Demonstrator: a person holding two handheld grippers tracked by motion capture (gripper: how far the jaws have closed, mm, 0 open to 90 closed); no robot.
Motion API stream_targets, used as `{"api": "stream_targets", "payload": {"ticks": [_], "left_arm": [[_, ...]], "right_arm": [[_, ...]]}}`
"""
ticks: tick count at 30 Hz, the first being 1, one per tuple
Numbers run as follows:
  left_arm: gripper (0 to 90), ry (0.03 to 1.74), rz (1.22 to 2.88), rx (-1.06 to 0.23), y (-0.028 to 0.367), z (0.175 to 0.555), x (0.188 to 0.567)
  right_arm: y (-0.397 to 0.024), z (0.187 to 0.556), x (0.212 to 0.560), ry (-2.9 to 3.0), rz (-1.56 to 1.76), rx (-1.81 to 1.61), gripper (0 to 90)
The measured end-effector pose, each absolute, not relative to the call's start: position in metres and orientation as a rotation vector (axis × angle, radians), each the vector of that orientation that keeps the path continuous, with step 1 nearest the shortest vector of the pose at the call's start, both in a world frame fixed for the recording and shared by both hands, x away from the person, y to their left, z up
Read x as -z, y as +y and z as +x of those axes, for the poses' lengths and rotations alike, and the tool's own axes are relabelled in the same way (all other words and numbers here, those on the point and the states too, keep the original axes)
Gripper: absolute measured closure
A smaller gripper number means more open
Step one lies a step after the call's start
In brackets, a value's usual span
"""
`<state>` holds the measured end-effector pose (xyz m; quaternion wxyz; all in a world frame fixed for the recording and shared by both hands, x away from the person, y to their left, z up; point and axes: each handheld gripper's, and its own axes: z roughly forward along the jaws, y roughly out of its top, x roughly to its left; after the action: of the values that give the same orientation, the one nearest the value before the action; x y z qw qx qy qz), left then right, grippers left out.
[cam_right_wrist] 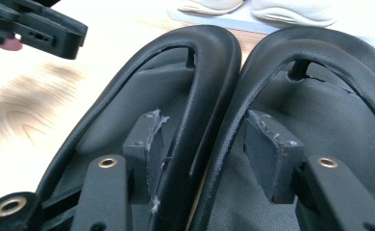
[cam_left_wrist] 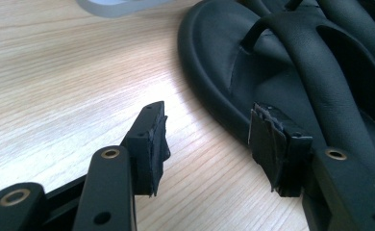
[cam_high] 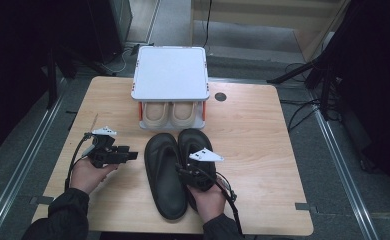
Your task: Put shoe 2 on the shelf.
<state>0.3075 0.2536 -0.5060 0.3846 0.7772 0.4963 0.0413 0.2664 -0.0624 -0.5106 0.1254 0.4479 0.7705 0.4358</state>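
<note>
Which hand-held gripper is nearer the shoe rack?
Left, narrowly. The left hand-held gripper sits off the shoe rack's front-left corner, beside the black sandals. The right hand-held gripper is farther back, open jaws straddling the sandals' touching inner edges.

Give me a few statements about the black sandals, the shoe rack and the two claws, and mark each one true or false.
1. The two black sandals lie side by side on the table. True.
2. The left claw is clamped on a sandal. False: it is open above bare wood beside the left sandal.
3. The right claw straddles the sandals' adjoining inner rims, jaws open. True.
4. The rack's lower shelf holds black boots. False: a pair of beige shoes sits there.
</note>
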Motion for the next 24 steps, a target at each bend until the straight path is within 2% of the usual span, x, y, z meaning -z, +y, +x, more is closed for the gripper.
{"api": "stream_targets", "payload": {"ticks": [9, 24], "left_arm": [[47.4, 1.288, 1.975, -0.115, 0.262, 0.3, 0.507], [46.1, 1.292, 1.968, -0.115, 0.264, 0.294, 0.508]], "right_arm": [[-0.056, 0.272, 0.515, 2.266, 1.301, -1.221, 46.8], [-0.051, 0.274, 0.523, 2.3, 1.282, -1.174, 52.2]]}}
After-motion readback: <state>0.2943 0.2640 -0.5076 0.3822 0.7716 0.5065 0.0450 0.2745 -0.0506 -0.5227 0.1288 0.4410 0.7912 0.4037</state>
